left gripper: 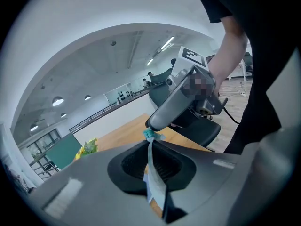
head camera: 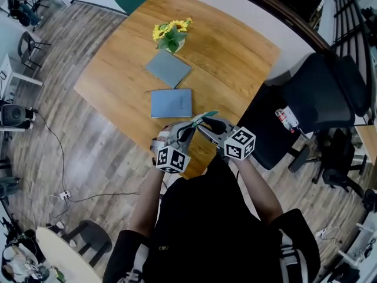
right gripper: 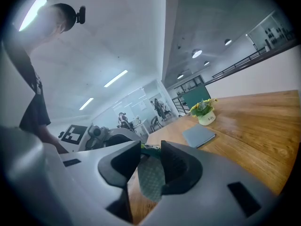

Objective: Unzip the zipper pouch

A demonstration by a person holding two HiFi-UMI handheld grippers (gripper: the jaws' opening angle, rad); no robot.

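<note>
The zipper pouch (head camera: 207, 117) is a thin green mesh bag held up in the air above the near edge of the wooden table (head camera: 235, 58). My left gripper (head camera: 189, 130) is shut on one edge of it; in the left gripper view the pouch (left gripper: 156, 180) stands edge-on between the closed jaws, and its teal corner (left gripper: 151, 135) pokes out at the tips. My right gripper (head camera: 204, 124) meets it from the other side. In the right gripper view the mesh (right gripper: 150, 177) fills the gap between the jaws, and the zipper end (right gripper: 150, 148) sits at their tips. The two grippers are nearly touching.
On the table lie two grey-blue flat books (head camera: 171, 103) (head camera: 168, 68), with a small pot of yellow flowers (head camera: 172, 35) behind them. A black office chair (head camera: 318, 105) stands to the right of the table. Cables and a power strip (head camera: 63, 196) lie on the wooden floor at the left.
</note>
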